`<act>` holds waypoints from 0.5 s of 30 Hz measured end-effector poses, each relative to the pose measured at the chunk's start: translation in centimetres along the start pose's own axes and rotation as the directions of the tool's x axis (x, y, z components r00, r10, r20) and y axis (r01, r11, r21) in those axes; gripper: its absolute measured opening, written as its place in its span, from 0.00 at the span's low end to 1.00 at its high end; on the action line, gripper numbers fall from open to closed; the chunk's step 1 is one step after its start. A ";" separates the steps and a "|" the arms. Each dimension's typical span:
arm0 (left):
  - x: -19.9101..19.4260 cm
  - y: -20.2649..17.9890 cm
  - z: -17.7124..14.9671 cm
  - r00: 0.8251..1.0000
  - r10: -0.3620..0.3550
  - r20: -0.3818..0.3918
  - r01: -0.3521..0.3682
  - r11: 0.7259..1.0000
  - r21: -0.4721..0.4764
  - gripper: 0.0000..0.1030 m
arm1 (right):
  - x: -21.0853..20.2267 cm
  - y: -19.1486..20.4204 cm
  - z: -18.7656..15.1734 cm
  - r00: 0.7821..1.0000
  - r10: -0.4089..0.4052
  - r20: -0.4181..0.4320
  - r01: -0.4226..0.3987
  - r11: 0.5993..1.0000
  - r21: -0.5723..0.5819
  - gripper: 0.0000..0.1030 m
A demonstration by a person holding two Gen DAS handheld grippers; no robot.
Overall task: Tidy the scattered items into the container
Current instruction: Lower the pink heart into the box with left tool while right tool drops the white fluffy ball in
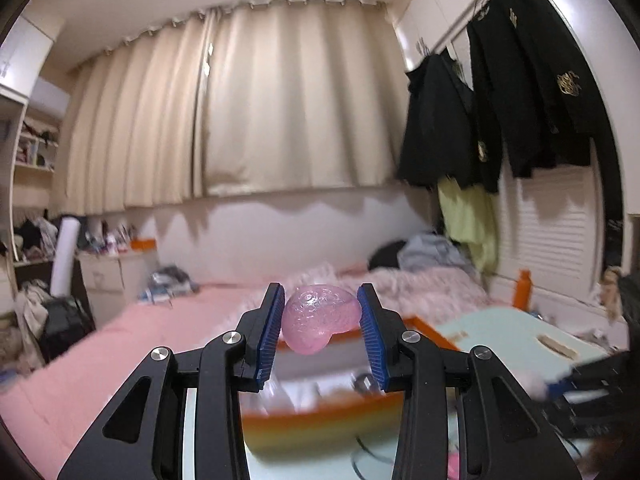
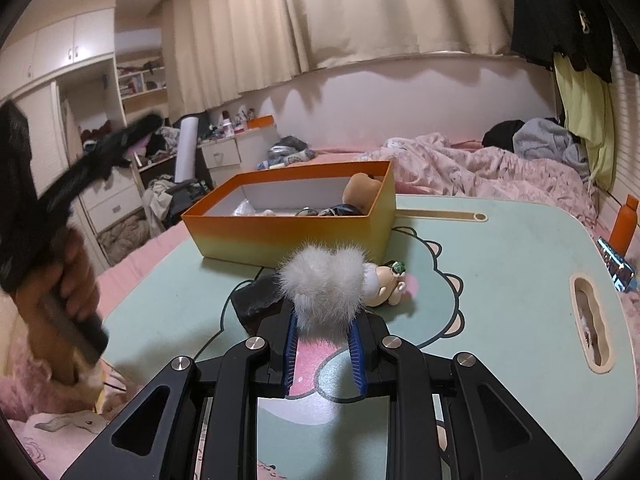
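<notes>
Pink translucent toy (image 1: 319,322) clamped in the left gripper (image 1: 320,322), held above the orange container (image 2: 288,216).

Both blue pads press its sides, the jaws partly closed on it; the container's rim appears blurred just below. The right gripper (image 2: 323,320), its jaws nearly together, pinches a white fluffy pompom (image 2: 325,286) over the pale green worktop (image 2: 500,264). On the worktop just beyond it lie a small doll figure (image 2: 388,282) and a dark object (image 2: 256,300), both outside the container. Inside the container sit a brown toy (image 2: 362,190) and other small items. A hand (image 2: 60,292) grips the left gripper's handle; a pink bed (image 2: 460,164) lies behind.
</notes>
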State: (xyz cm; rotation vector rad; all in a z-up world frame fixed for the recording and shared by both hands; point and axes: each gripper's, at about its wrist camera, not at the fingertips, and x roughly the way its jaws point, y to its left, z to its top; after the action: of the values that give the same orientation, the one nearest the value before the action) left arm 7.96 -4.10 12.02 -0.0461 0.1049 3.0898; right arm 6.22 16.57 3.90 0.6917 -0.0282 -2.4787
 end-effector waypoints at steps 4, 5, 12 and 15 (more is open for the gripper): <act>2.7 1.7 0.7 0.993 -0.092 -0.073 0.085 0.992 -0.093 0.38 | 0.6 0.3 0.2 1.000 -0.017 -0.026 0.016 1.000 -0.017 0.22; 3.5 2.0 0.4 0.986 -0.120 -0.115 0.107 0.987 -0.120 0.38 | 0.8 0.4 0.4 0.999 -0.016 -0.032 0.015 1.000 -0.024 0.22; 4.5 2.2 -3.7 0.954 -0.172 -0.244 0.135 0.978 -0.162 0.38 | 1.8 2.7 3.6 0.997 -0.048 0.061 0.055 0.991 -0.125 0.22; 4.6 2.2 -4.6 0.955 -0.150 -0.255 0.115 0.983 -0.146 0.38 | 3.0 2.6 6.0 0.992 -0.046 0.114 0.058 0.993 -0.098 0.22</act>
State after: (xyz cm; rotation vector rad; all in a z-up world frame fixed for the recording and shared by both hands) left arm 3.42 -6.39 7.48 -0.4541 -0.0866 2.9327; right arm 2.50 12.02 8.13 0.5166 0.0743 -2.5465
